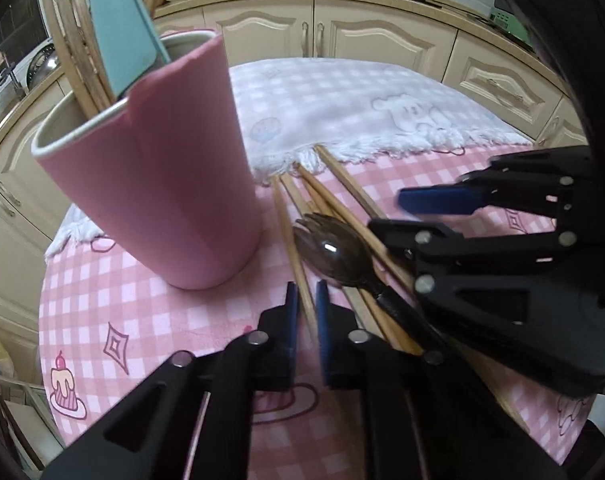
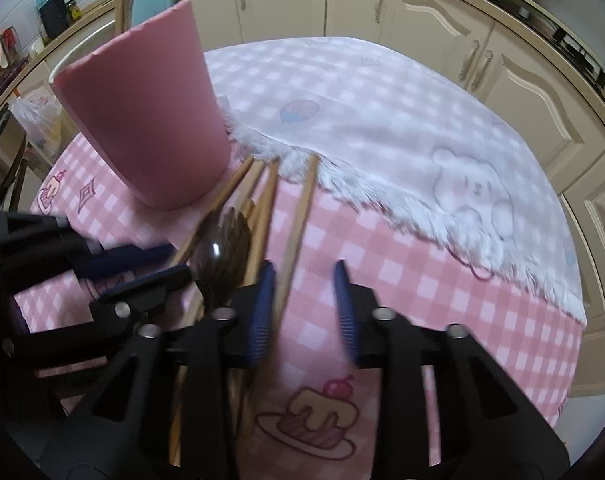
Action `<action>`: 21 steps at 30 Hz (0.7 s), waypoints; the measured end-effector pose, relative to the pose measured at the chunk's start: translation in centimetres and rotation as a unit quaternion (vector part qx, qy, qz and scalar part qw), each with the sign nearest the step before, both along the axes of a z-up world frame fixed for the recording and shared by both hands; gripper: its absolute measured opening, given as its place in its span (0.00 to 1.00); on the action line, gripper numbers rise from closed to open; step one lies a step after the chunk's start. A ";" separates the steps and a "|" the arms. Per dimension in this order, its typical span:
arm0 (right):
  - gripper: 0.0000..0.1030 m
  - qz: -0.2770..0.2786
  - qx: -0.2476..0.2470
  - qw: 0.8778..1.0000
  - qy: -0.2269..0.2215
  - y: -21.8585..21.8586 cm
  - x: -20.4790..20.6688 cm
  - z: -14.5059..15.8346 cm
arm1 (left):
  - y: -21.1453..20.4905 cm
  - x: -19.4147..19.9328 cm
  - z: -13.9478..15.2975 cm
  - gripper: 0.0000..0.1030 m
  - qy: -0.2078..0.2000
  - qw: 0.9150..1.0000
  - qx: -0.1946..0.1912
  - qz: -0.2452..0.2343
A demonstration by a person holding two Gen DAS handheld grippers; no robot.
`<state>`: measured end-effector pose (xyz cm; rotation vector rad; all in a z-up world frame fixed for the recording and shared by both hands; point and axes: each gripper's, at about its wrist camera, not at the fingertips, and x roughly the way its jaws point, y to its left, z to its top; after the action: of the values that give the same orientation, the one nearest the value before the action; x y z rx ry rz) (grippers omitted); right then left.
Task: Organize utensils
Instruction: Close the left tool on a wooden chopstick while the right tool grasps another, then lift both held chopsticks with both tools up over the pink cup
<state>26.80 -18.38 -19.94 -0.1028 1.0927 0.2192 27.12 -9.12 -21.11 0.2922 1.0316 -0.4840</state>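
Note:
A pink cup [image 1: 162, 184] stands on the table and holds a teal spatula [image 1: 122, 28] and wooden utensils. Several wooden chopsticks [image 1: 342, 184] lie fanned out to its right, with a dark metal spork [image 1: 330, 252] on top of them. My left gripper [image 1: 307, 292] is shut on one chopstick beside the spork's bowl. In the right wrist view my right gripper [image 2: 304, 312] has its jaws apart around another chopstick [image 2: 302, 208], which lies against the left pad. The spork [image 2: 222, 248] lies between the two grippers.
A pink checked cloth [image 1: 114, 312] covers the round table. A white fringed towel [image 1: 362, 108] with a bear print lies over its far half, covering the chopstick tips. Cream kitchen cabinets [image 1: 366, 40] stand behind the table.

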 end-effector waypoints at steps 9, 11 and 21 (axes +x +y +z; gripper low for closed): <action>0.05 -0.004 0.088 0.996 0.001 -3.7 -2.2 0.2 | 1.9 -2.7 0.3 0.05 0.002 1.000 -0.013 0.017; 0.05 -0.005 0.091 0.996 0.003 -4.3 -2.7 0.2 | 2.1 -3.4 0.2 0.05 0.001 1.000 -0.007 0.013; 0.06 0.011 0.042 0.999 0.007 -3.2 -2.7 -0.1 | 1.3 -2.3 0.0 0.06 -0.007 0.999 0.032 -0.001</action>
<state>24.10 -21.60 -20.05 -0.0383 1.0961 0.2856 24.86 -7.84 -21.14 0.3524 1.0344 -0.4513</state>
